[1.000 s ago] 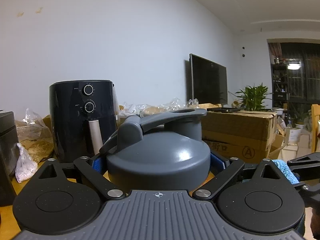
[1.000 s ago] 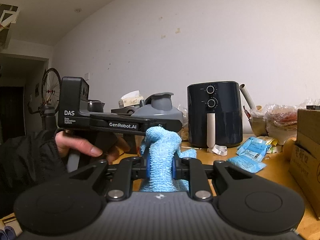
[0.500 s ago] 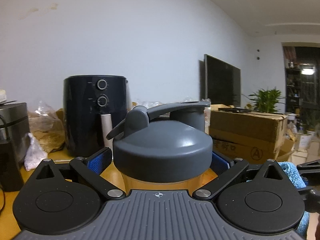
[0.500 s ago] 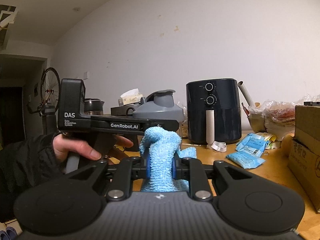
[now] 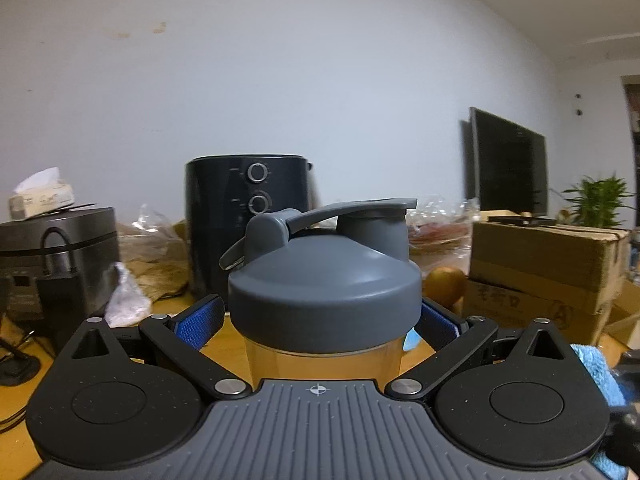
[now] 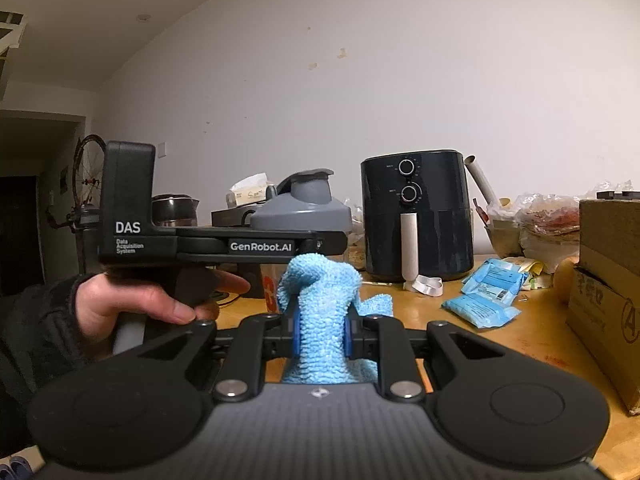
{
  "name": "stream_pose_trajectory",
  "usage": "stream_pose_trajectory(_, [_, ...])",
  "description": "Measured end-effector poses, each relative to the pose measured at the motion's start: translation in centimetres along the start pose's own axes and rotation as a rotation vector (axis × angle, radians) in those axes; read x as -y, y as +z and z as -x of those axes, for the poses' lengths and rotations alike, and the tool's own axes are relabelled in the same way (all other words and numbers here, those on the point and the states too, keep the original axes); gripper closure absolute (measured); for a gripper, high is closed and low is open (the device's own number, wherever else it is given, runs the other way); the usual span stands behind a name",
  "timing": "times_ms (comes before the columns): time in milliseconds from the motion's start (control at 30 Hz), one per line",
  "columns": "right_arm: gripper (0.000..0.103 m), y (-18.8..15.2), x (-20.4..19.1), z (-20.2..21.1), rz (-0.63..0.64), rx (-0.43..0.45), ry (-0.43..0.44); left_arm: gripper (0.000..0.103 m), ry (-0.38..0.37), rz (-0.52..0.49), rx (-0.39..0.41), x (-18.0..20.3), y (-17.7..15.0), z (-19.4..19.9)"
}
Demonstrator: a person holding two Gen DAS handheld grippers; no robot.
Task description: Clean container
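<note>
The container is a clear shaker bottle with a grey flip-top lid. My left gripper is shut on the bottle just under the lid and holds it upright above the wooden table. In the right wrist view the bottle's lid shows above the left gripper's body. My right gripper is shut on a blue cloth and sits just right of the bottle, level with its clear body. The cloth's edge shows in the left wrist view.
A black air fryer stands at the back of the table. Blue packets lie to the right. A cardboard box stands at the far right. A rice cooker with a tissue box on top stands at the left.
The left gripper has turned left and risen with the bottle, so the air fryer and rice cooker slid right in its view. The right gripper with the cloth has barely moved.
</note>
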State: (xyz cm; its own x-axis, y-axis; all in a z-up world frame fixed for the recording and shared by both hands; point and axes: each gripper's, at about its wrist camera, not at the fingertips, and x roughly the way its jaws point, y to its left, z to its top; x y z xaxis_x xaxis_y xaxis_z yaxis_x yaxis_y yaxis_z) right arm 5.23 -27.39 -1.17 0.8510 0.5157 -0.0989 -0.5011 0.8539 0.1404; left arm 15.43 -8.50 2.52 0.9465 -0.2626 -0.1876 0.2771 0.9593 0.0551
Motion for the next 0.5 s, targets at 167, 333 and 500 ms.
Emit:
stream_pose_trajectory(167, [0.086,-0.2,0.2,0.1,0.002,-0.002,-0.013,0.000,0.060,0.027,0.016,0.7,0.7,0.3])
stream_pose_trajectory(333, [0.086,-0.3,0.3,0.0,0.001,-0.004,-0.014,0.000,0.129,0.036,0.017,1.6,1.2,0.2])
stream_pose_trajectory(500, [0.086,-0.4,0.2,0.0,-0.001,-0.007,-0.012,0.000,0.202,0.057,0.005,2.6,1.5,-0.2])
